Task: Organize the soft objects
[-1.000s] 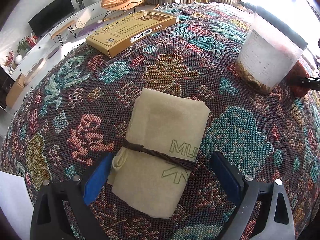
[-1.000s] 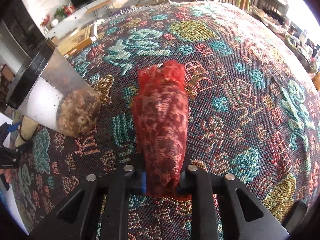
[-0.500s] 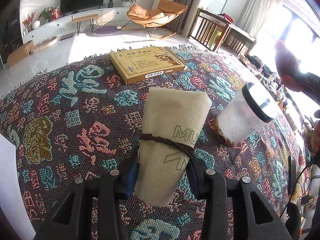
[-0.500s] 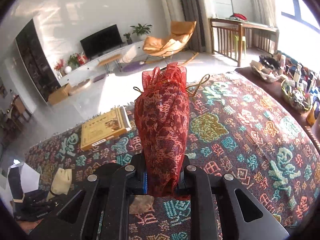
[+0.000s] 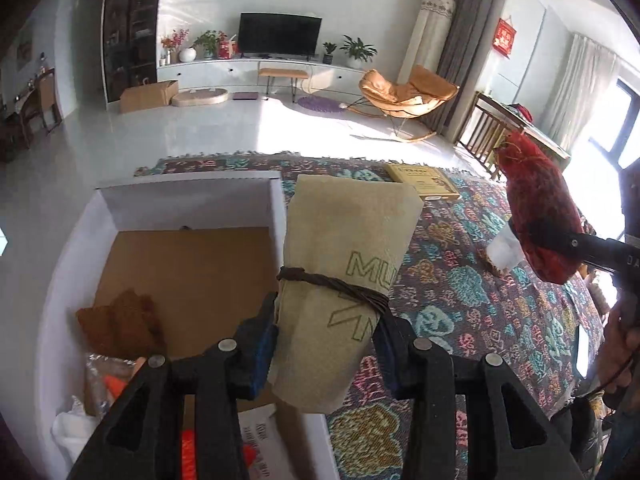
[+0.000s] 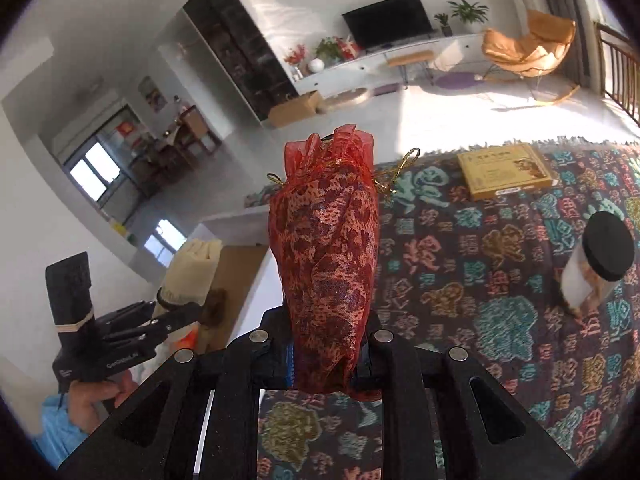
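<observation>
Left wrist view: the left hand-held gripper (image 5: 326, 346) was clamped on a beige cloth roll (image 5: 344, 280) tied w/ a dark cord (image 5: 336, 286). Its blue pads pressed the roll's lower part from both sides; the jaws had just been closing onto it. The roll stuck up and forward from between the fingers, off the surface, hanging over the near right wall of a white box (image 5: 80, 248) w/ a brown cardboard floor. A brown fuzzy item (image 5: 120, 324) and some packets lay in the box. To the right, the right hand-held gripper (image 5: 560, 242) gripped a red mesh pouch (image 5: 540, 216) above the patterned tabletop cloth (image 5: 480, 320).

Right wrist view: the right hand-held gripper (image 6: 326, 354) was squeezed tight on the red mesh pouch (image 6: 326, 256), holding its bottom end; the pouch stood upright out of the fingers, gold drawstring at the top, clear of the tabletop cloth (image 6: 480, 280). Far left, the left hand-held gripper (image 6: 172, 312) carried the beige cloth roll (image 6: 192, 268) over the box. 1 yellow flat box (image 6: 504, 172) and 1 black-lidded jar (image 6: 596, 268) sat on the cloth, well apart from the pouch.
</observation>
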